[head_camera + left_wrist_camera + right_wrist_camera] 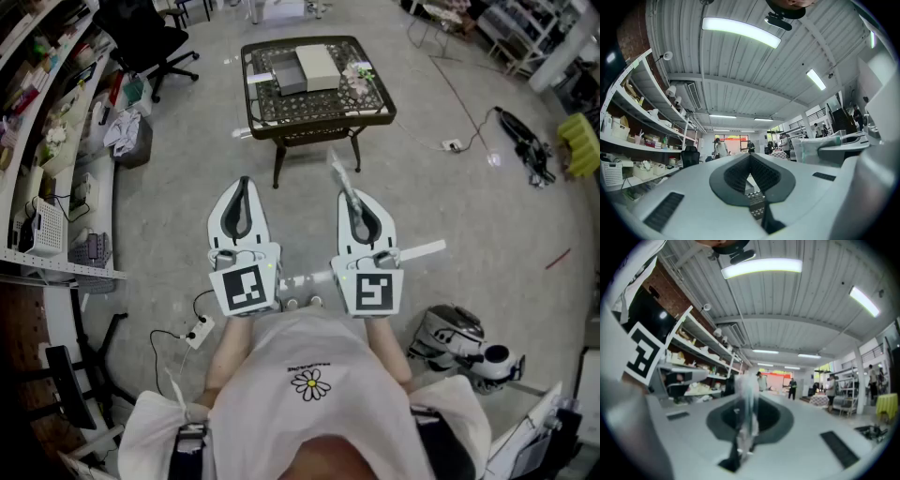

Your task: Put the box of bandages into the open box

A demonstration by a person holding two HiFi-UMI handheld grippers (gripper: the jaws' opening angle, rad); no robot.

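Two grippers: I hold them low and side by side in front of my chest, well apart from the table.
Left gripper (243,184) (750,157): my jaws are together at the tips, with nothing between them.
Right gripper (346,190) (745,420): my jaws are pressed together on a thin pale strip (337,167) (746,390) that sticks out past the tips. It is too blurred for me to tell what it is.
Table (319,112): a dark lattice top, standing on the grey floor ahead of me.
Open box (291,75): at the middle of the table, a grey part with a paler part touching its right side.
Box of bandages (357,75): the small printed pack near the table's right edge, just beside the open box. It is too small for me to read.
Power strip (199,330): on the floor, below my left gripper.
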